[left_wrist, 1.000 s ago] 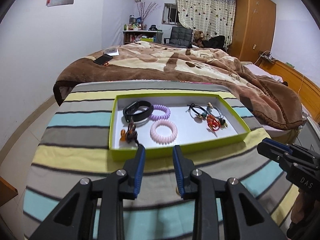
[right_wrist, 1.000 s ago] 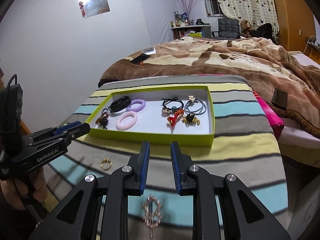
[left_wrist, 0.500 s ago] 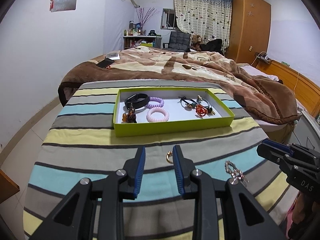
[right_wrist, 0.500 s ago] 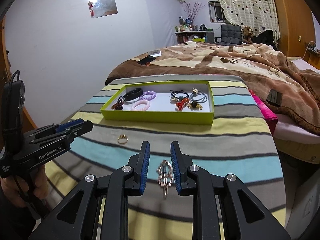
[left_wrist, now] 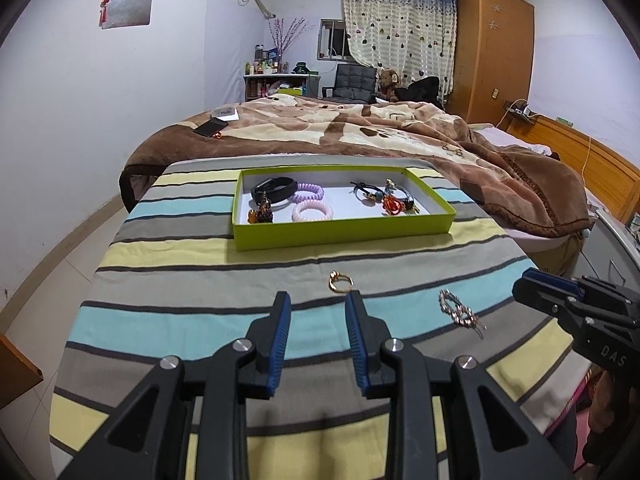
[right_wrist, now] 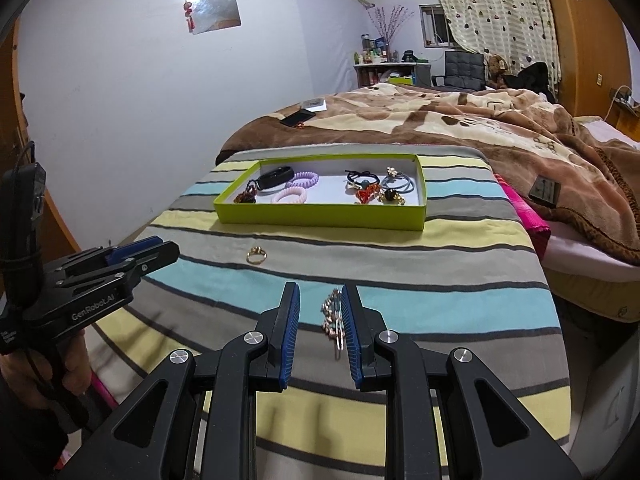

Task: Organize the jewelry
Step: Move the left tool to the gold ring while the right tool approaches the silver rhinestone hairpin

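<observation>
Left wrist view: the left gripper [left_wrist: 316,308] is seen at the bottom centre with its jaws partly open and nothing between them. A gold ring [left_wrist: 340,282] lies on the striped cloth [left_wrist: 160,276] just above the fingertips, apart from them. To the right of centre a rhinestone hair clip [left_wrist: 460,312] lies on the same cloth, and the right gripper [left_wrist: 536,290] enters from the right edge. The green tray [left_wrist: 344,230], already holding hair ties and a black band [left_wrist: 276,188], sits in the upper middle of the frame.

In the right wrist view the right gripper [right_wrist: 320,300] is also partly open; the hair clip [right_wrist: 334,316] appears between its fingers, close against the right one, but no clamping is seen, so nothing is held. The gold ring [right_wrist: 256,255] lies to the upper left of it, and the left gripper [right_wrist: 160,250] is seen at the left edge.

Both loose pieces are judged light, hard and slippery. The ring is thin and low on soft fabric, so it is best pinched across its band, with the pads pressed slightly into the cloth. The clip is judged more fragile because of its set stones; it is best taken across its narrow width near the middle, where the metal spine is stiffest.
</observation>
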`<state>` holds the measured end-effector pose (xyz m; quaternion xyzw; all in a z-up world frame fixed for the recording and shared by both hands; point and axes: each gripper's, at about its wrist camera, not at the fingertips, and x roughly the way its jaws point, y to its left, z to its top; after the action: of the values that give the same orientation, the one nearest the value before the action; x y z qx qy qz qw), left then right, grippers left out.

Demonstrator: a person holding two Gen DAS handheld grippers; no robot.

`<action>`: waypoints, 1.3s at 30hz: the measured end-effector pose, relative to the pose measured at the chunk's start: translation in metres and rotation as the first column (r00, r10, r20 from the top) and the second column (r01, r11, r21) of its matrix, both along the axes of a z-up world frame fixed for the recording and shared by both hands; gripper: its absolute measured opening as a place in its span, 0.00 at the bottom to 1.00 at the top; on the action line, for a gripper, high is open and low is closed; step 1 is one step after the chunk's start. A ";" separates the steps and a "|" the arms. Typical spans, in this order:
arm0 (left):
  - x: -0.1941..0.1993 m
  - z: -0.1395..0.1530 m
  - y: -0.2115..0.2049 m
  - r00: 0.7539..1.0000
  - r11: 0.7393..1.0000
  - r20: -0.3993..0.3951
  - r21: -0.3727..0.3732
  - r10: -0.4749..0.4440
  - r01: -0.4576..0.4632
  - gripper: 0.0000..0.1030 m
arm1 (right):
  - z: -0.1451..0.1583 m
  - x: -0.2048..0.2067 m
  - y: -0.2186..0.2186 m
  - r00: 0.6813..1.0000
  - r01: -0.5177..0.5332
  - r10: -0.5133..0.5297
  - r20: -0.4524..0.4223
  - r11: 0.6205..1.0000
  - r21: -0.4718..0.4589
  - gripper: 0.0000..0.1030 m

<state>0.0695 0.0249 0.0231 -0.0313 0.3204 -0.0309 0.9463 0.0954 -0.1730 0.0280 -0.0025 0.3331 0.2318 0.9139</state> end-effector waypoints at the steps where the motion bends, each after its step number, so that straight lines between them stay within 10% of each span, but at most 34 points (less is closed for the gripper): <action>1: -0.002 -0.001 0.000 1.000 1.000 -0.001 0.000 -0.003 0.003 0.29 | 0.000 0.000 0.000 1.000 -0.002 0.002 -0.001 1.000 -0.003 0.21; 39: 0.033 -0.022 0.001 0.996 0.997 -0.079 -0.055 -0.052 0.048 0.34 | -0.052 0.040 0.027 0.989 -0.059 0.031 -0.142 0.978 -0.201 0.27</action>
<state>0.1029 0.0258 0.0016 -0.0496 0.3579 -0.0618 0.9304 0.1350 -0.1463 -0.0245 -0.0883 0.4174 0.2166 0.8781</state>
